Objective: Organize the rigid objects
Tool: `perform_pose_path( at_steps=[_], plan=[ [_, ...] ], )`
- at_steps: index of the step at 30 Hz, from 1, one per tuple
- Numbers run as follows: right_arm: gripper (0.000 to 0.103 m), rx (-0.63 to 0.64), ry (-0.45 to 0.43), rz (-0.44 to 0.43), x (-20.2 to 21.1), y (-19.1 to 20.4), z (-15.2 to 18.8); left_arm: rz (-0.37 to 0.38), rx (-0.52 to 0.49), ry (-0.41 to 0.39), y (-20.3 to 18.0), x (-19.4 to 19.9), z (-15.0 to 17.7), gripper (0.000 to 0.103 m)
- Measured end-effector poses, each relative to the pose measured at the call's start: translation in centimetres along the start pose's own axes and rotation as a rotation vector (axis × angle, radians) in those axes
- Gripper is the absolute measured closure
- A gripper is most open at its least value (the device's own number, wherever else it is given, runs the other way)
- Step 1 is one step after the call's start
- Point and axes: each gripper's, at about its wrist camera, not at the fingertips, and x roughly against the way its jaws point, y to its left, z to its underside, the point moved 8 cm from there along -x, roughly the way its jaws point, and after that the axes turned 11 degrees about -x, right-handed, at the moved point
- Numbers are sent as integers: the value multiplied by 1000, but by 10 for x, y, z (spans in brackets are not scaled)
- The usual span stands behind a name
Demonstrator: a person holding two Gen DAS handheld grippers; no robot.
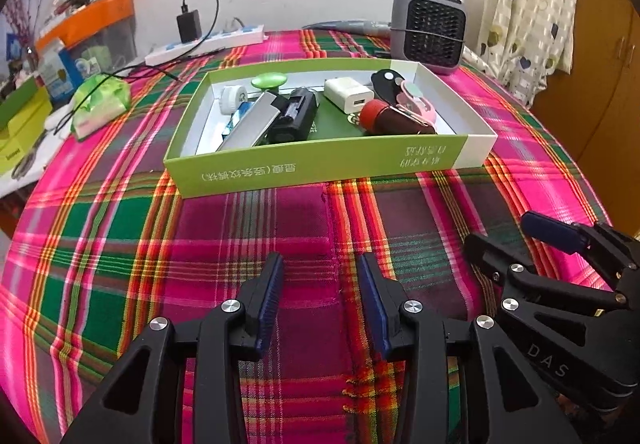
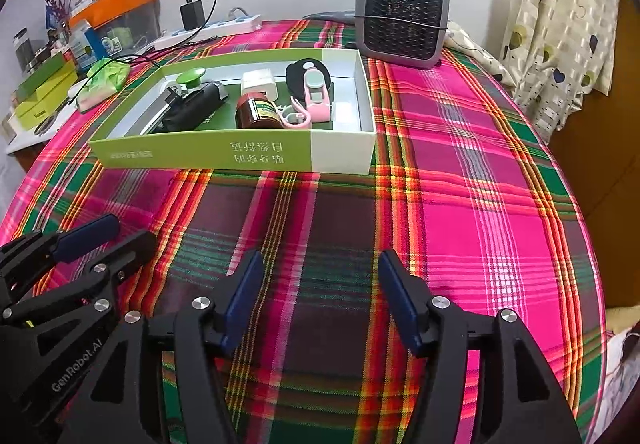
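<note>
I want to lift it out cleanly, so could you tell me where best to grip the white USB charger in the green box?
Grip the white USB charger across its two flat long sides, coming from above with the open left gripper. It lies flat, and the box's walls block a low approach.

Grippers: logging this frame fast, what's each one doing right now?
Left gripper: open, holding nothing, over the plaid cloth.
Right gripper: open, holding nothing, short of the green box.
</note>
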Motion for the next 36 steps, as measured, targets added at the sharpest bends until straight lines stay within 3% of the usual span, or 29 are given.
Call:
perform_pose_path(
  at_steps=[36],
  plan=[
    [42, 0, 0, 0, 0, 0, 0, 9, 8, -4, 0, 0, 0, 65]
  ],
)
